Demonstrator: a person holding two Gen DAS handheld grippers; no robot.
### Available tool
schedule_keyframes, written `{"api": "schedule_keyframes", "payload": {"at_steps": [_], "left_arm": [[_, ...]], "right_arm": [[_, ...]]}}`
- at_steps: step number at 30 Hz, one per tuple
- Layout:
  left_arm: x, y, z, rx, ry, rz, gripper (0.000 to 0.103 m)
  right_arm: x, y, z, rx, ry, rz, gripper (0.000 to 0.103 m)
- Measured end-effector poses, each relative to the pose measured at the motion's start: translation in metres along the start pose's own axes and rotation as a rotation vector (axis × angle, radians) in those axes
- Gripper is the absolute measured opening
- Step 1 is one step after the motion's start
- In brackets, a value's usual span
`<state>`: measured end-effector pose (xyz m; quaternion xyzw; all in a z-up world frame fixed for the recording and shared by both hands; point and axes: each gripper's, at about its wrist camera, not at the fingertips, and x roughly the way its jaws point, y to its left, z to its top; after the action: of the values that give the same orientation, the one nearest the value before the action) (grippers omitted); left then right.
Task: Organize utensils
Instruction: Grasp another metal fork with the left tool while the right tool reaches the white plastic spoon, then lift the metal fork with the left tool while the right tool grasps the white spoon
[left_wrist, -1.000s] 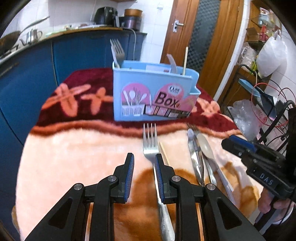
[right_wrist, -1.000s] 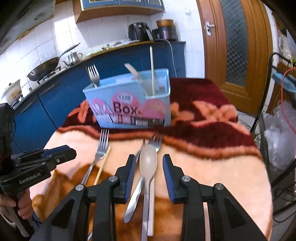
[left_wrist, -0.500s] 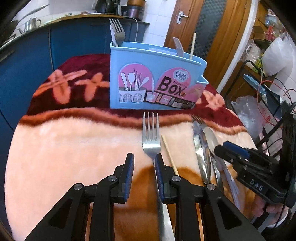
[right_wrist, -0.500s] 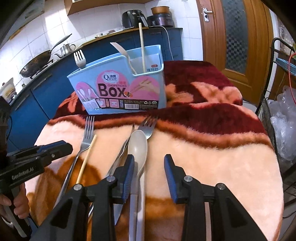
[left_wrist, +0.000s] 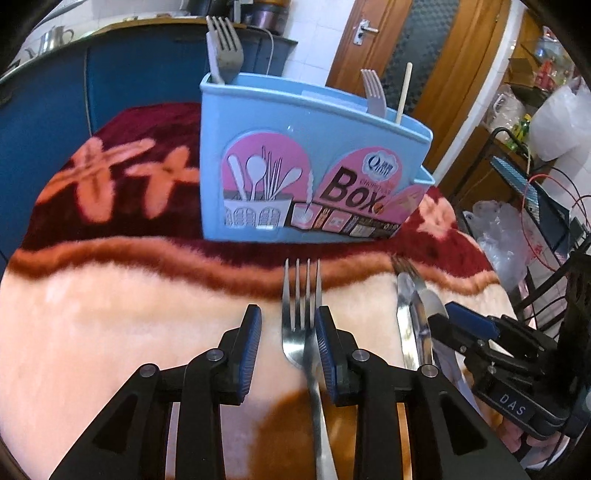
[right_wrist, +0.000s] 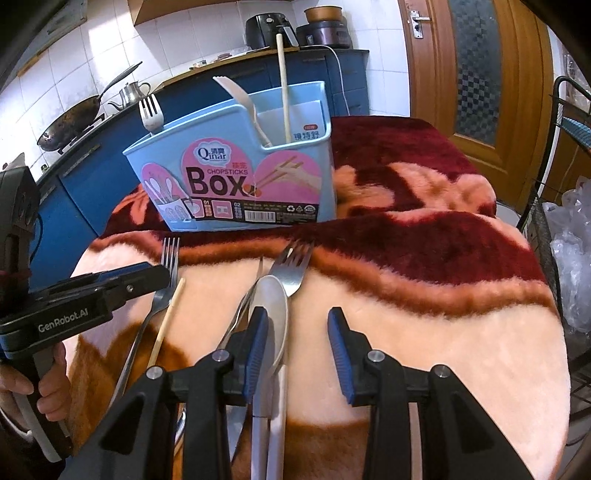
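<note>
Your open left gripper (left_wrist: 286, 341) straddles a fork (left_wrist: 301, 325); your open right gripper (right_wrist: 297, 345) straddles a spoon (right_wrist: 273, 314) (cutlery overlaps there). Closing could snag neighbours.

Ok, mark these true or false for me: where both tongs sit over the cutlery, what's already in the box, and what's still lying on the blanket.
1. The left tongs are open, with a metal fork lying between the jaws. True.
2. The right tongs are shut on the white spoon. False: they are open, and the spoon lies by the left finger.
3. The blue chopsticks box stands upright on the blanket. True.
4. The box is empty. False: it holds two plastic forks and a chopstick.
5. A loose chopstick lies on the blanket beside the metal fork. True.
</note>
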<state>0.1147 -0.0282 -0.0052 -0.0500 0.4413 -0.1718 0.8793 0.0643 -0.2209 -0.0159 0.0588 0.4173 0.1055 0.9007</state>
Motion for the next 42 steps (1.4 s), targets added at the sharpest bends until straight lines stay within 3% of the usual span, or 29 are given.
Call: {"api": "schedule_keyframes", "payload": {"at_steps": [5,7,10,16,17,18,31,42], "left_arm": [[0.005,0.001,0.003,0.001,-0.021,-0.018,0.031],[0.007,0.002,0.004,-0.001,-0.026,-0.032,0.031],[0.008,0.001,0.004,0.003,-0.029,-0.052,0.022],[0.004,-0.003,0.002,0.031,-0.042,-0.039,0.022],[0.003,-0.004,0.002,0.034,-0.048,-0.030,0.008],[0.000,-0.004,0.002,0.037,-0.057,-0.026,0.004],[-0.004,-0.006,0.006,0.053,-0.045,0.036,0.003],[0.001,-0.005,0.006,0.058,-0.025,0.074,0.017]], "right_arm": [[0.000,-0.001,0.001,0.004,0.003,0.009,0.033],[0.000,-0.002,0.001,0.008,0.002,0.014,0.024],[-0.001,0.000,0.001,-0.002,0.000,0.037,0.011],[-0.006,0.004,0.002,-0.022,-0.022,0.042,0.007],[-0.007,0.003,0.003,-0.020,-0.029,0.043,0.007],[-0.010,0.001,0.004,-0.014,-0.038,0.040,0.007],[-0.018,-0.030,0.008,0.042,-0.055,-0.021,0.007],[-0.010,-0.039,0.004,0.056,-0.023,-0.049,0.007]]}}
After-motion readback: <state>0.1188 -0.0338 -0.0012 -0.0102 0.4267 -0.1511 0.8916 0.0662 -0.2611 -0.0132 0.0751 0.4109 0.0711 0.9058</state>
